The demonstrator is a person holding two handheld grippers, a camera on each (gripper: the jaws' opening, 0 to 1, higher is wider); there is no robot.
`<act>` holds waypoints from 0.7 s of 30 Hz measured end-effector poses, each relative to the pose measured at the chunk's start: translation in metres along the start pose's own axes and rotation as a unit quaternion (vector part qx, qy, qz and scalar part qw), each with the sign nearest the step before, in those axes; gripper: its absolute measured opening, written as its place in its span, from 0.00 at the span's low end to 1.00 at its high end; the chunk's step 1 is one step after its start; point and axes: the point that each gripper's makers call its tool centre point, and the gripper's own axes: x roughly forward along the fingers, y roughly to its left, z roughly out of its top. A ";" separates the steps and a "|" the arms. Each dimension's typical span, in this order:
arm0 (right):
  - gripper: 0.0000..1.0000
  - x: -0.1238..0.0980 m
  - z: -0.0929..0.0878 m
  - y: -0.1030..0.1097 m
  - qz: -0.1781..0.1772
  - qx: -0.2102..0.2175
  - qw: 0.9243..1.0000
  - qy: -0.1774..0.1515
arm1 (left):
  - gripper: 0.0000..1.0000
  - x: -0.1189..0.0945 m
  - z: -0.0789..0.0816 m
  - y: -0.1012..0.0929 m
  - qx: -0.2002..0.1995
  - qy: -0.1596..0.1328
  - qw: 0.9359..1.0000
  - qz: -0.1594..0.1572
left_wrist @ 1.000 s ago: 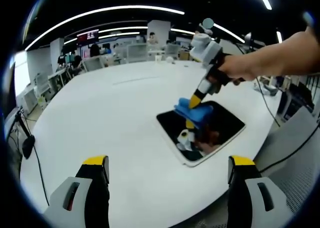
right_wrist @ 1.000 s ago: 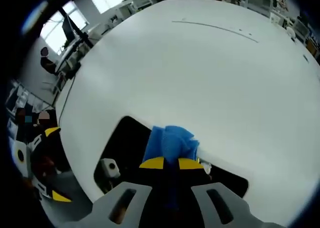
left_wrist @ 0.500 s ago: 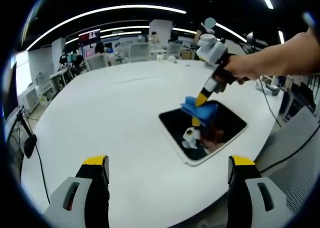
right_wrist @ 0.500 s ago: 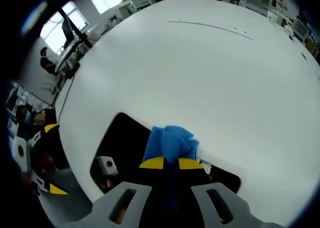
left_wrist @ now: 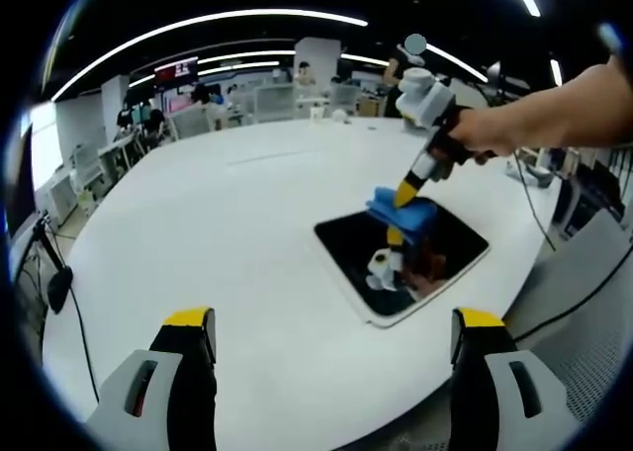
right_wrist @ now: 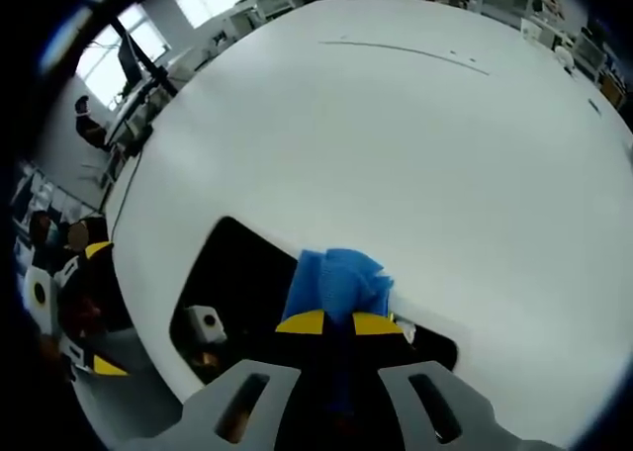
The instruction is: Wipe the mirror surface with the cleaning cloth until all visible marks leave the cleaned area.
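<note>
Left tool (left_wrist: 326, 372) nearest, jaws spread wide, empty, hovering above near counter (left_wrist: 198, 224) edge. Right tool (right_wrist: 336, 322) pressed together, pinching blue cleaning cloth (right_wrist: 336, 281); cloth pressed on far part of mirror (left_wrist: 401, 255). Mirror lies flat near counter's right edge, well apart from left tool.

Risks, judged: hard push slides mirror toward right drop-off; thin pinch lets cloth slip, tool tips scrape glass; near part of mirror left unwiped.

Room: wide bare counter left and far of mirror; little margin right.
</note>
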 end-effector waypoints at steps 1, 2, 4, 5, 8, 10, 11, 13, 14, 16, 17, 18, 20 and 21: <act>0.02 0.003 0.001 -0.003 0.000 0.001 1.000 0.000 | 0.99 0.000 0.000 0.000 0.000 0.000 1.000 0.000; 0.02 0.003 0.001 -0.004 -0.001 0.002 1.000 0.000 | 0.99 0.000 0.000 0.000 0.001 0.000 1.000 -0.001; 0.02 0.002 0.000 -0.006 -0.003 0.002 1.000 0.000 | 0.99 0.000 0.000 -0.001 0.002 0.001 1.000 -0.001; 0.02 0.003 0.001 -0.007 -0.003 0.002 1.000 0.000 | 0.99 0.000 0.000 -0.001 0.003 0.001 1.000 -0.002; 0.02 0.000 -0.002 -0.008 -0.007 0.001 1.000 0.001 | 0.99 0.000 0.000 -0.001 0.002 0.001 1.000 -0.001; 0.02 -0.002 -0.004 -0.009 -0.008 0.002 1.000 0.001 | 0.99 0.000 0.000 -0.001 0.003 0.001 1.000 -0.002; 0.02 -0.002 -0.004 -0.011 -0.009 0.003 1.000 0.001 | 0.99 -0.001 0.000 -0.001 0.003 0.001 1.000 -0.002; 0.02 -0.002 -0.004 -0.012 -0.010 0.003 1.000 0.002 | 0.99 -0.001 0.000 -0.001 0.003 0.002 1.000 -0.002; 0.02 -0.003 -0.005 -0.013 -0.012 0.002 1.000 0.003 | 0.99 -0.001 0.000 -0.002 0.004 0.002 1.000 -0.002; 0.02 -0.004 -0.005 -0.012 -0.012 0.003 1.000 0.002 | 0.99 -0.001 0.000 -0.002 0.005 0.002 1.000 -0.003; 0.02 -0.003 -0.005 -0.013 -0.013 0.002 1.000 0.002 | 0.99 -0.001 0.000 -0.002 0.005 0.003 1.000 -0.003; 0.02 -0.002 -0.005 -0.013 -0.014 0.001 1.000 0.002 | 0.99 -0.001 0.000 -0.002 0.005 0.003 1.000 -0.003; 0.02 -0.003 -0.005 -0.012 -0.016 -0.003 1.000 0.001 | 0.99 0.000 0.000 -0.002 0.006 0.004 1.000 -0.004; 0.02 -0.002 -0.005 -0.013 -0.017 -0.007 1.000 0.000 | 0.99 0.000 0.000 -0.003 0.007 0.004 1.000 -0.004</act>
